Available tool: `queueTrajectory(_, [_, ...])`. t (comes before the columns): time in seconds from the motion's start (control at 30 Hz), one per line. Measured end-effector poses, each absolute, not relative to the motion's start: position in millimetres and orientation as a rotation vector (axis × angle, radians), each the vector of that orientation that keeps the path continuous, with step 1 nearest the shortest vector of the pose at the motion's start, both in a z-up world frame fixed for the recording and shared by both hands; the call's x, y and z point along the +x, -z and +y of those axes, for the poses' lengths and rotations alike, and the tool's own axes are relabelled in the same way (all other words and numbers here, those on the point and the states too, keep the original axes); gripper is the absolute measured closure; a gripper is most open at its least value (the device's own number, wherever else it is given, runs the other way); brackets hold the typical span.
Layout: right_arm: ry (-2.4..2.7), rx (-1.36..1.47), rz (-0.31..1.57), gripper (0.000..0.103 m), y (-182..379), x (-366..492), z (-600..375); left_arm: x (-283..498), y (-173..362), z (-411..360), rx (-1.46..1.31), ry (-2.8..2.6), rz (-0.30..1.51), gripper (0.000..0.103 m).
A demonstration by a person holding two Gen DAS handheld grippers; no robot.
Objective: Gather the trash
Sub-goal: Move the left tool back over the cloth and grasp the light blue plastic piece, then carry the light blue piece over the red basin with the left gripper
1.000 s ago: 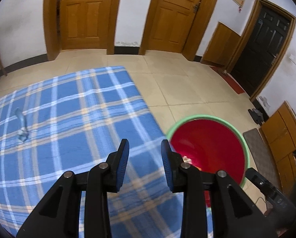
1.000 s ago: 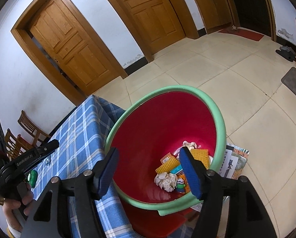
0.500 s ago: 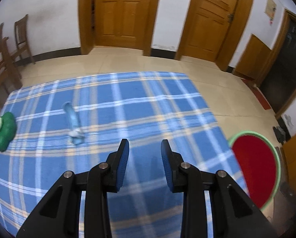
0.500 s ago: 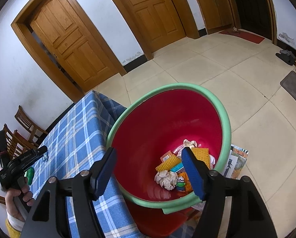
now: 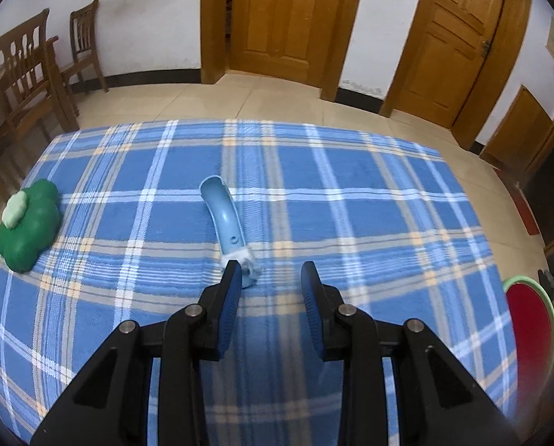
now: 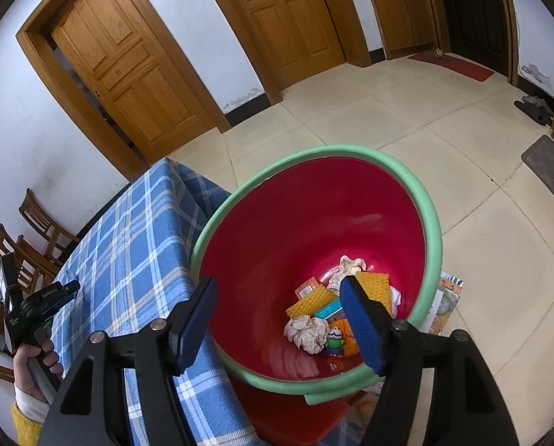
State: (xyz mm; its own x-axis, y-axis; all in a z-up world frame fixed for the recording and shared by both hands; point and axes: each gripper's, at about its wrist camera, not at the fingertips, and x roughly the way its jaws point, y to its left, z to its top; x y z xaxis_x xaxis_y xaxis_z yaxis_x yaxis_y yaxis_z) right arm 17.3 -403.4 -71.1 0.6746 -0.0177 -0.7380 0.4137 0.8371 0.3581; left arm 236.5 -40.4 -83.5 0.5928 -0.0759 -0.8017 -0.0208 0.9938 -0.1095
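Left gripper (image 5: 271,280) has swung from the bin (image 6: 431,223) to the table — fingers spread, empty, nearing the blue scrap (image 5: 225,223); right gripper (image 6: 280,319) gapes over the bin.

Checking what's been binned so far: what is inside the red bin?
In the red bin: crumpled paper, yellow waffle pieces, a small green figure and packets. The right gripper finger covers part of the pile.
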Motion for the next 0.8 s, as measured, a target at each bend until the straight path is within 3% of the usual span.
queueTrajectory(0.6, [0.252, 0.536, 0.850, 0.032, 83, 25, -404, 252, 90, -40, -0.102, 0.001, 0.898, 0.071])
queueTrajectory(0.63, [0.252, 0.535, 0.850, 0.032, 82, 24, -404, 251, 91, -41, -0.098, -0.001, 0.896, 0.073])
queueTrajectory(0.7, [0.249, 0.533, 0.849, 0.032, 82, 25, -403, 252, 92, -41, -0.090, -0.007, 0.893, 0.091])
queueTrajectory(0.8, [0.246, 0.531, 0.849, 0.032, 81, 25, -402, 253, 92, -36, -0.118, 0.007, 0.890, 0.099])
